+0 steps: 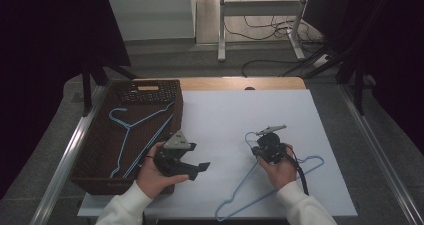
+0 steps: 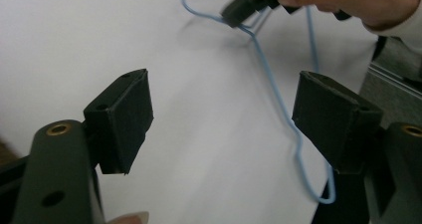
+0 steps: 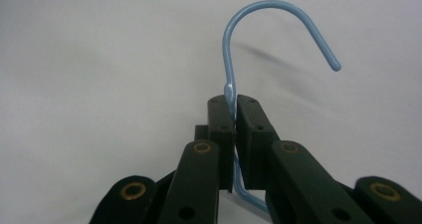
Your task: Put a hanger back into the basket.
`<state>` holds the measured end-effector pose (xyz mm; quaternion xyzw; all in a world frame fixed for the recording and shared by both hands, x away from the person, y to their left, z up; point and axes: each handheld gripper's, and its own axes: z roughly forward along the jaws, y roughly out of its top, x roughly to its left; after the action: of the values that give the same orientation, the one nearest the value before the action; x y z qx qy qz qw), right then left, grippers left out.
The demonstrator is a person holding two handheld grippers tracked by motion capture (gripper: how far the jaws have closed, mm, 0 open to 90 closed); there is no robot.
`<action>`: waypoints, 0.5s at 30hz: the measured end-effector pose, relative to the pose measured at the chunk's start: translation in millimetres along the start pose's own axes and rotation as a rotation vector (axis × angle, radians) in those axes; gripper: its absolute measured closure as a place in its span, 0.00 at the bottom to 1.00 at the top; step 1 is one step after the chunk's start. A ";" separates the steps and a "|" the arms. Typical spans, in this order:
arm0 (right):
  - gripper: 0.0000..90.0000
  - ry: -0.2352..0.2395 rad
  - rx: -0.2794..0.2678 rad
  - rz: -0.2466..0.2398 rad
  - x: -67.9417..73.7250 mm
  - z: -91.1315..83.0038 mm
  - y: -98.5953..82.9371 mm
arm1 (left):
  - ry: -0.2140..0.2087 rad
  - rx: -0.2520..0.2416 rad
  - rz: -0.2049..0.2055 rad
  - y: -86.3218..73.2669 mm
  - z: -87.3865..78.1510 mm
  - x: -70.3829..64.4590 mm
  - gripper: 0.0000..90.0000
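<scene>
Right gripper view: right claw [image 3: 234, 134] is clamped on the neck of a blue wire hanger [image 3: 278, 20], just below its hook. Hanger is seen lying on the white counter [image 1: 225, 120] in the high view. Left claw [image 1: 192, 167] is held spread wide, gripping nothing, beside a brown basket [image 1: 95, 150] containing a second blue hanger [image 1: 130, 127].

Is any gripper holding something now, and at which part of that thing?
The right gripper is shut on the blue hanger, at the neck just below its hook. The left gripper is open and holds nothing.
</scene>
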<state>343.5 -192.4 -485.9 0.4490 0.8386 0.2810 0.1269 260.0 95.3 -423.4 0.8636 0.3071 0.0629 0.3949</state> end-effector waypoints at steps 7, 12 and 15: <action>0.95 -0.007 -0.038 0.001 -1.3 -9.4 -0.1 | -0.062 0.135 -0.008 9.1 50.2 -22.2 0.27; 0.95 -0.011 -0.052 -0.003 -2.2 -11.8 -0.5 | -0.089 0.180 -0.029 10.8 82.9 -28.7 0.30; 0.95 -0.013 -0.061 0.000 -2.1 -13.0 -0.5 | -0.114 0.193 -0.040 10.8 96.5 -29.9 0.32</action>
<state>338.3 -199.0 -475.7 0.4468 0.8288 0.3037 0.1458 275.1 10.5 -477.2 0.8936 0.3056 -0.0242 0.3279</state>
